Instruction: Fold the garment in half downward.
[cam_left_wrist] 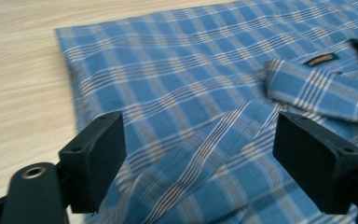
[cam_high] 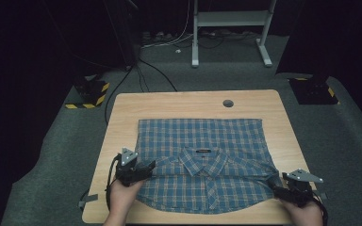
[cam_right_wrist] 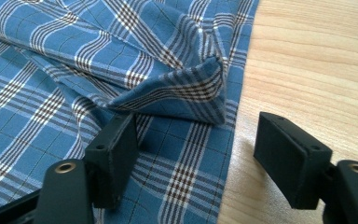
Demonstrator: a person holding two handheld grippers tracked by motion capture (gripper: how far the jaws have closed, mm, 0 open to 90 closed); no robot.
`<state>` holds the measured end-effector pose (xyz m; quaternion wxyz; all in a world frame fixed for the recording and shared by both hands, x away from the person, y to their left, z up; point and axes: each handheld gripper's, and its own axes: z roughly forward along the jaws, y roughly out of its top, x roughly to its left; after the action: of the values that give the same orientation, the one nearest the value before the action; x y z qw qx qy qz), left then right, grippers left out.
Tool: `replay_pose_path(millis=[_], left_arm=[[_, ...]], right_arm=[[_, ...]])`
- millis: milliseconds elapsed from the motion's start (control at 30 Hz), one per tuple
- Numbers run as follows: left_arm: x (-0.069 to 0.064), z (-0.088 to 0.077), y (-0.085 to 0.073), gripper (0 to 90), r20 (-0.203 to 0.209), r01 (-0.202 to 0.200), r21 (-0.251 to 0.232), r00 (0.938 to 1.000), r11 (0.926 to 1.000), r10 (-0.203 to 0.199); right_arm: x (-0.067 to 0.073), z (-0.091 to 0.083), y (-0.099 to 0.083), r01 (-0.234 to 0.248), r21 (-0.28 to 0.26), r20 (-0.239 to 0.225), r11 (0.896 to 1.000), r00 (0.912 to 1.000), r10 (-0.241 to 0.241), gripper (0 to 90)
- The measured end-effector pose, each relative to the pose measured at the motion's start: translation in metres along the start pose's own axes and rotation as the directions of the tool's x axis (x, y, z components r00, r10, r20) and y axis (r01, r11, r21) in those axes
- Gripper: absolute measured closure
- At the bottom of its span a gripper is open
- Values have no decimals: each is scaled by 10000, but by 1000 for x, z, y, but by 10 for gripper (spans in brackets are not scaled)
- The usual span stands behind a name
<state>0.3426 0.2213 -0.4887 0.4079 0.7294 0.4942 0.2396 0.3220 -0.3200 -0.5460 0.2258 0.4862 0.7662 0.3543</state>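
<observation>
A blue plaid shirt [cam_high: 202, 155] lies folded on the wooden table [cam_high: 122, 117], with its collar [cam_high: 202, 157] in the middle. My left gripper [cam_high: 147, 166] is at the shirt's left edge, a little above the cloth. In the left gripper view it [cam_left_wrist: 200, 135] stands open over the fabric [cam_left_wrist: 191, 93], and nothing is between the pads. My right gripper [cam_high: 276, 189] is at the shirt's near right corner. In the right gripper view it [cam_right_wrist: 198, 135] is open, with a folded-over flap of the shirt [cam_right_wrist: 186, 88] lying just beyond the jaws, untouched.
A round cable hole [cam_high: 228, 103] sits near the table's far edge. Bare wood [cam_right_wrist: 317, 60] runs along the shirt's right side. Beyond the table stand a white desk frame [cam_high: 195, 42], floor cables [cam_high: 141, 75] and two bases with yellow-black stripes [cam_high: 92, 94].
</observation>
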Motion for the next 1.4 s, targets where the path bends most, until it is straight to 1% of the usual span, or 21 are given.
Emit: replay_pose_path(millis=[67,200,300,433,500,700,833,900,933,1000,1100,1167,1300,1400], left_arm=[[-3,6,4,161,366,108,-35,9993,9999,-106],[-10,14,12,132,658,76,-176,9978,9998,-65],[-13,20,16,112,816,218,-278,9965,9994,-194],[-18,29,22,101,972,219,-263,9951,9994,-192],[-21,33,23,97,1020,168,-240,9947,9996,-143],[-26,47,24,89,1279,180,-166,9917,9997,-157],[-30,56,25,77,1415,58,-87,9899,9999,-45],[-32,60,25,74,1540,-1,-156,9881,9999,25],[-33,62,26,74,1600,37,-166,9871,9999,-9],[-34,66,26,74,1801,135,-63,9836,9999,-121],[-38,73,27,74,1911,194,101,9814,9998,-210],[-40,78,27,74,1896,172,264,9816,9995,-219],[-44,87,26,69,1994,394,411,9788,9984,-468],[-47,93,26,77,1989,389,500,9788,9980,-481]], right_arm=[[0,0,0,39,17,-13,10000,10000,-39,278],[1,0,0,68,23,-5,10000,10000,-68,270],[1,1,0,63,26,4,10000,10000,-63,268],[1,1,0,62,27,5,10000,10000,-62,267],[1,1,0,61,27,3,10000,10000,-61,267],[1,1,0,58,26,4,10000,10000,-58,267],[1,1,0,42,30,4,10000,10000,-42,266],[1,1,0,50,29,7,10000,10000,-50,262],[1,1,0,49,35,6,10000,10000,-49,260],[1,1,0,48,37,5,10000,10000,-48,259],[1,1,0,49,36,7,10000,10000,-49,258],[1,1,0,49,36,6,10000,10000,-49,258],[1,1,0,47,37,9,10000,10000,-47,257],[1,1,0,40,39,21,10000,10000,-40,253]])
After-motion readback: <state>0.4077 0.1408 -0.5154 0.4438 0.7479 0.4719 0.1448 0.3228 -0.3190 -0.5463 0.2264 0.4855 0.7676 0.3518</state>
